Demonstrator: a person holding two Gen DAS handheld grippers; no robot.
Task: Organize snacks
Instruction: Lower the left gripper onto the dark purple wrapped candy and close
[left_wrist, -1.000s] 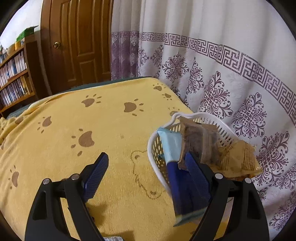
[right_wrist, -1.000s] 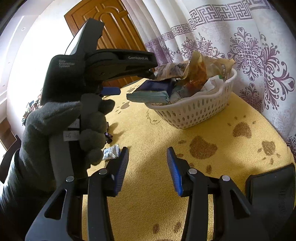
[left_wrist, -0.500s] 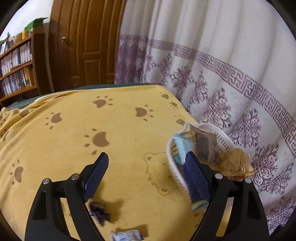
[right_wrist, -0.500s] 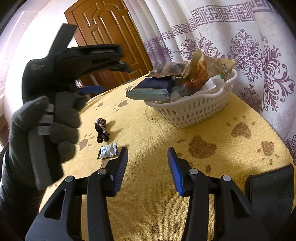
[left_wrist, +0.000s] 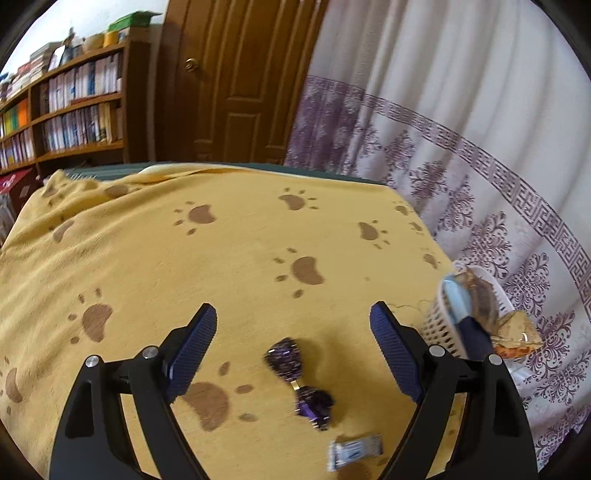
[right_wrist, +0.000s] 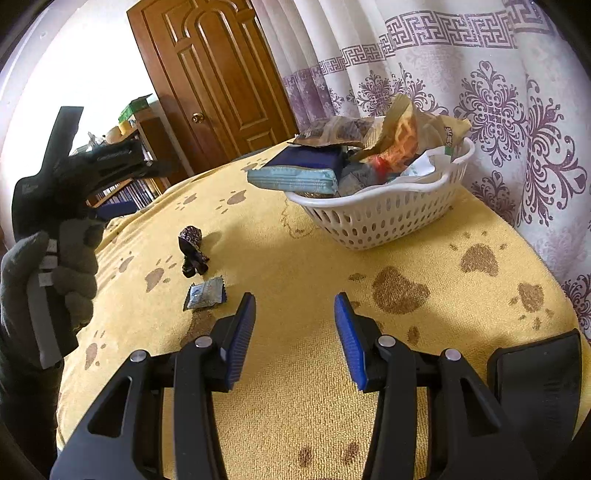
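The left gripper (left_wrist: 291, 349) has swung away from the basket (left_wrist: 439, 328), which a second ago filled the space beside its right-hand finger and now sits off past that finger at the edge of the left wrist view. Its fingers stand wide apart with nothing between the pads. Two loose snacks have come into view below it: a purple twisted candy (left_wrist: 297, 380) lies on the yellow blanket (left_wrist: 221, 258) in the gap between the two fingers, a little nearer the camera than the tips, and a small silver-blue packet (left_wrist: 354, 450) lies just beyond it, closer to the right-hand finger's base.

The right gripper (right_wrist: 294, 321) has stayed where it was, over bare blanket. Its fingers are partly open, a modest gap with nothing in it. From its view the candy (right_wrist: 192, 251) and the packet (right_wrist: 205, 293) lie ahead and to the left of its left-hand finger, and the basket (right_wrist: 384, 210), heaped with bags and a dark blue box, stands ahead of its right-hand finger, well apart from the two snacks.

By the look of it, the left hand has finished at the basket and is lining up on the candy; those two pieces are what remains to be gathered
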